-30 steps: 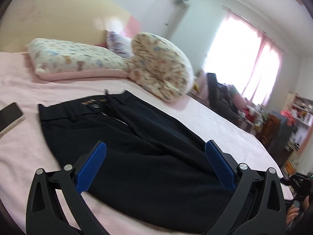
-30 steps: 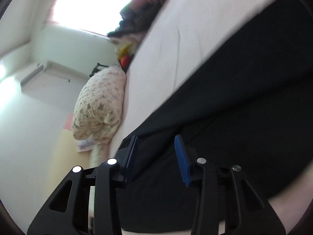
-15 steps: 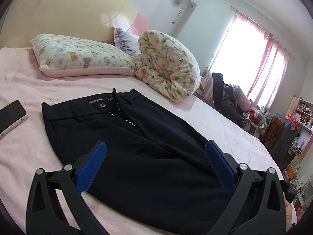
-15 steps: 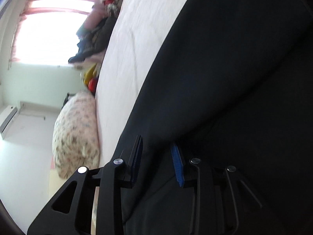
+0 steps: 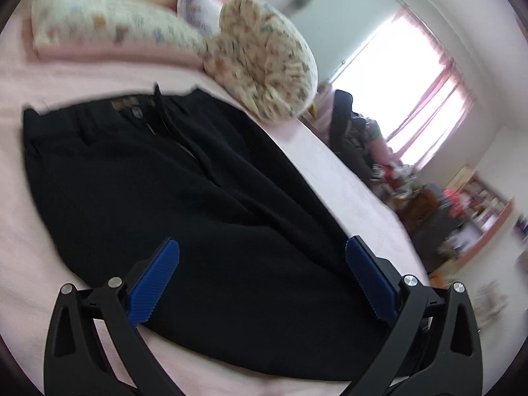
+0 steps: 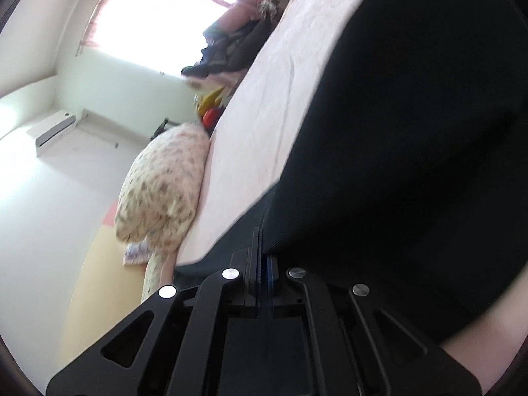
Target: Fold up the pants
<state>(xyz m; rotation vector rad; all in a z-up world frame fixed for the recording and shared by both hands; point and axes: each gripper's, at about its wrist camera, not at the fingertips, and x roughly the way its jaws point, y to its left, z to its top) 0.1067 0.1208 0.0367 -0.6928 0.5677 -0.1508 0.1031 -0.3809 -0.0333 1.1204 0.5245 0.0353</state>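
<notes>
Both tongs are positioned over the black pants (image 5: 184,198), which are laid flat on the pink bed sheet (image 5: 346,165) with the waistband toward the pillows.

Left wrist view: the left gripper (image 5: 262,277) is held fully open, its two blue pads well apart, one over the near leg fabric and the other at the far edge of the garment. No cloth is pinched between them. The wide spread is judged to be kept so that a fold of fabric can be admitted once the gripper is lowered onto the cloth. The waistband, button and open fly are seen at the upper left, and the legs are run toward the lower right. A patterned pillow (image 5: 109,28) and a rolled patterned blanket (image 5: 264,62) are placed beyond the waistband, apart from the pants, so the folding area is not obstructed. Motion blur is present, so finer detail cannot be read.

Right wrist view: the right gripper (image 6: 262,257) is closed on the pants (image 6: 412,132); its jaws have just been closing, and a raised ridge of black fabric is clamped between the pads. The grip is taken at the garment's edge bordering the bare sheet, which is judged to allow that side to be lifted and carried across the other leg. The fabric is soft and is expected to drape and sag from the pinch point.
</notes>
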